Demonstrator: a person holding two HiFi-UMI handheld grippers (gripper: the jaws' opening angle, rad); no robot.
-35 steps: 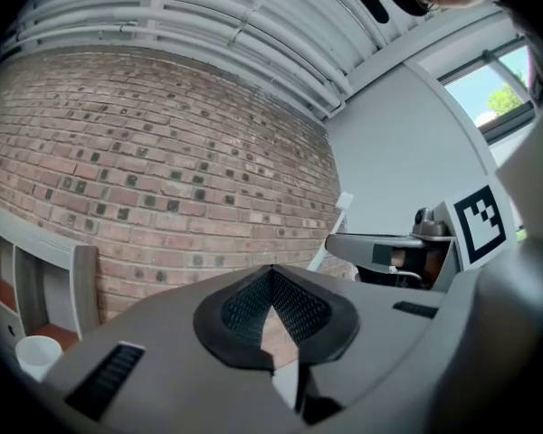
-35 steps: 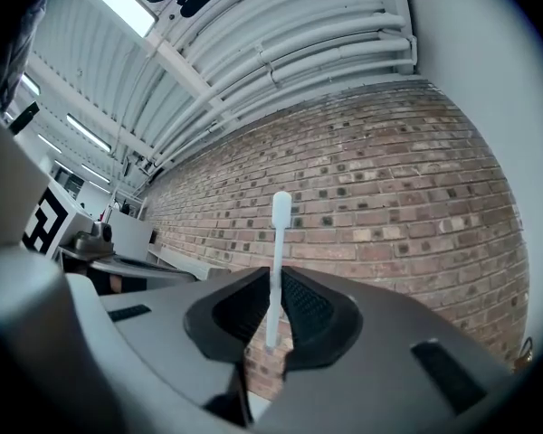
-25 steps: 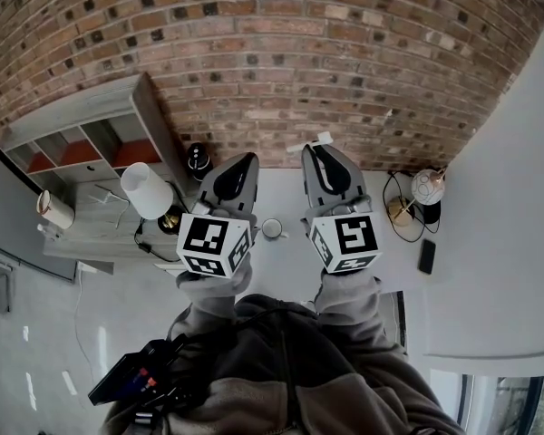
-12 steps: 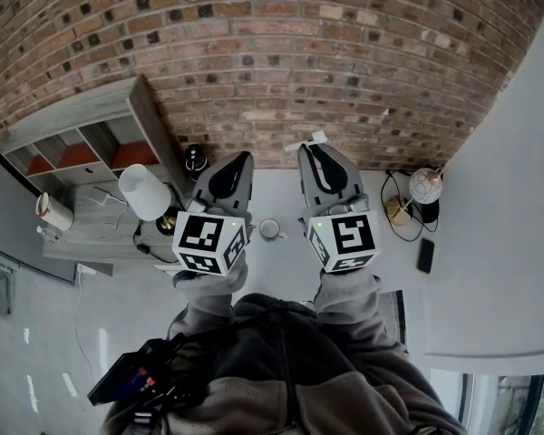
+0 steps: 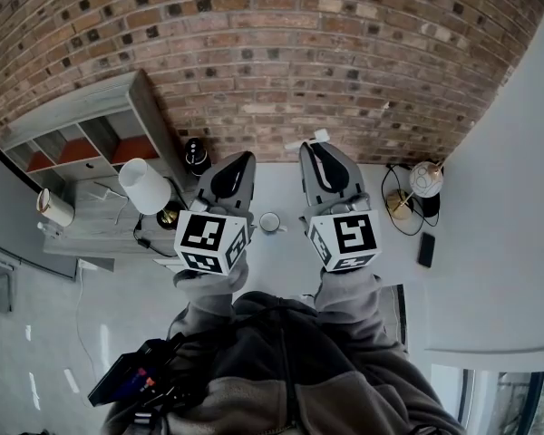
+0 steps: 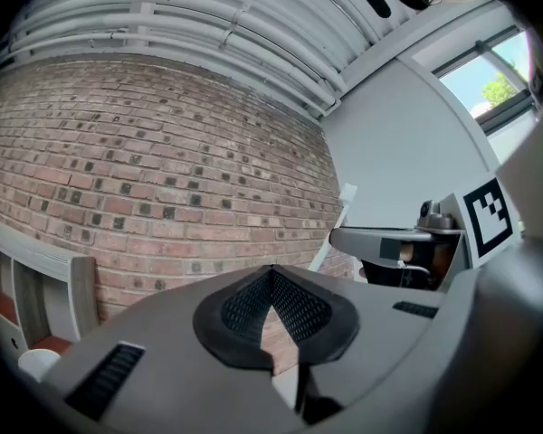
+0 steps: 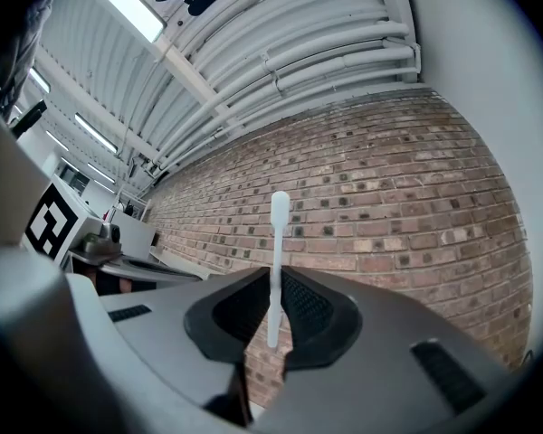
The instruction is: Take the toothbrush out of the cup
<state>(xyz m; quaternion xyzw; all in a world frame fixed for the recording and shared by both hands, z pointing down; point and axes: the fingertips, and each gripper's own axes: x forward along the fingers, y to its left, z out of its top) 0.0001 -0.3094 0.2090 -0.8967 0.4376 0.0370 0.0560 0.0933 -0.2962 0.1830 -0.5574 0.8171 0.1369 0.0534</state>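
A small white cup (image 5: 270,222) stands on the white table (image 5: 281,261), between and below my two grippers. My right gripper (image 5: 310,146) is held up and shut on the white toothbrush (image 5: 319,137), whose end pokes out past the fingertips. In the right gripper view the toothbrush (image 7: 277,260) stands upright, pinched between the dark pads, against the brick wall. My left gripper (image 5: 245,157) is beside it at the same height, shut with nothing in it (image 6: 272,274). The left gripper view also catches the toothbrush (image 6: 337,220) sticking out of the right gripper (image 6: 389,242).
A brick wall (image 5: 281,53) backs the table. At the left are a grey shelf unit (image 5: 82,143), a white-shaded lamp (image 5: 146,186) and a small black object (image 5: 197,155). At the right lie a round globe lamp (image 5: 424,179), cables and a dark phone (image 5: 425,250).
Almost nothing: both grippers stay raised side by side, the right one still holding the toothbrush. The view has drifted only slightly.
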